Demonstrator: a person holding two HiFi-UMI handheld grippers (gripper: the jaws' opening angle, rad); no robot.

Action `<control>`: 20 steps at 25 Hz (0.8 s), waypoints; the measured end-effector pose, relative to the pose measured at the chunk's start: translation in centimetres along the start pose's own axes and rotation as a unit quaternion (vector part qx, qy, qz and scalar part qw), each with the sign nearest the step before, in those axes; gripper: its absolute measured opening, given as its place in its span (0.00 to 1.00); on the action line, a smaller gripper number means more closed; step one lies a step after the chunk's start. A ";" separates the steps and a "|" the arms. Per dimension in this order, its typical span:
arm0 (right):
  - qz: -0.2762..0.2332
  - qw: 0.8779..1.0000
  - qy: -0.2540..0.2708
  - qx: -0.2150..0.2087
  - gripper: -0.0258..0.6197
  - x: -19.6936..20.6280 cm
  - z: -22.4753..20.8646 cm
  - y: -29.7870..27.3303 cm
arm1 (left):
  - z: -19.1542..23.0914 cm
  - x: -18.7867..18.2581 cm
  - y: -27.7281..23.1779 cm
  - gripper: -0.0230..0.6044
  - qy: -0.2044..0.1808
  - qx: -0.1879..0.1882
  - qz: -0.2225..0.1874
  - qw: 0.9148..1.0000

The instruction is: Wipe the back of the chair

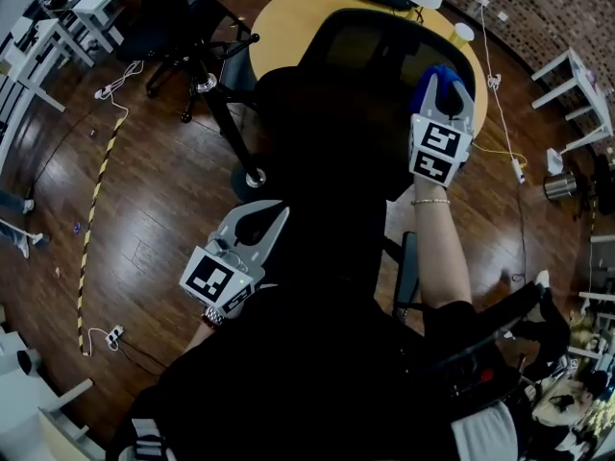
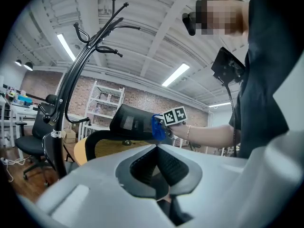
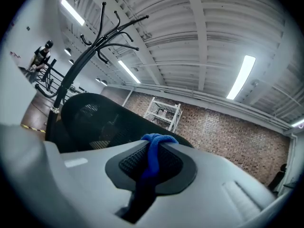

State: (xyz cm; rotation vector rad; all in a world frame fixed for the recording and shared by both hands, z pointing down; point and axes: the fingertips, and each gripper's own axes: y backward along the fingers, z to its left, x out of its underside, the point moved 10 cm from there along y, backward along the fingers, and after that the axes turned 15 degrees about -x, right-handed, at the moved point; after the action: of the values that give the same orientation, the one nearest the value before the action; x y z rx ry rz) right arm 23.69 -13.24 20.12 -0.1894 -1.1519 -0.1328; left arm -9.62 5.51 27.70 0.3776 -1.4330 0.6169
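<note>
Chair back (image 1: 375,56), black mesh, stands in the middle of the head view, in front of a round yellow bench (image 1: 288,27).

At the far left, a yellow-and-black striped tape (image 1: 96,190) runs over the wooden floor (image 1: 163,200). Next comes the left tongs (image 1: 261,217), held low and well apart from the top of the chair. In the left gripper view I see its two jaws closed together, pad against pad, with nothing between them. This view also looks past a black coat stand (image 2: 71,80) to the chair back (image 2: 130,122).

Further right, the right tongs (image 1: 447,89) is raised to the upper right part of the chair back. Its jaws are closed on a blue cloth (image 1: 434,75). In the right gripper view the cloth (image 3: 154,151) sits between the dark pads and folds over the tips, with the mesh of the chair back (image 3: 95,118) just behind it. From the left gripper view the cloth (image 2: 157,127) lies against the right end of the chair's top edge. Behind it I see a white shelf rack (image 3: 164,113) and a brick wall (image 3: 228,137).
</note>
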 end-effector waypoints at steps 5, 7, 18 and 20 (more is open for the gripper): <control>-0.015 0.999 -0.027 -0.038 0.09 -1.6 3.2 -3.2 | 1.8 -0.4 0.7 0.04 -0.002 -0.004 0.004 1.000; -0.025 0.998 -0.037 -0.050 0.09 -2.3 4.3 -4.2 | 2.6 -0.5 1.1 0.04 0.001 -0.013 0.000 1.000; -0.053 0.992 -0.051 -0.102 0.09 -5.4 9.9 -6.7 | 7.3 1.0 4.2 0.04 0.015 -0.040 0.013 0.999; -0.058 0.989 -0.051 -0.124 0.09 -6.0 10.6 -6.8 | 7.4 0.9 4.2 0.04 0.013 -0.033 0.010 0.999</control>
State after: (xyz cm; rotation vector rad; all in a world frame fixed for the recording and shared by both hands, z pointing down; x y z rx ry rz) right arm 10.48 -17.55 19.34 -0.3515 -1.2467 -0.3742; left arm -18.04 4.66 28.99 0.3031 -1.4308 0.5868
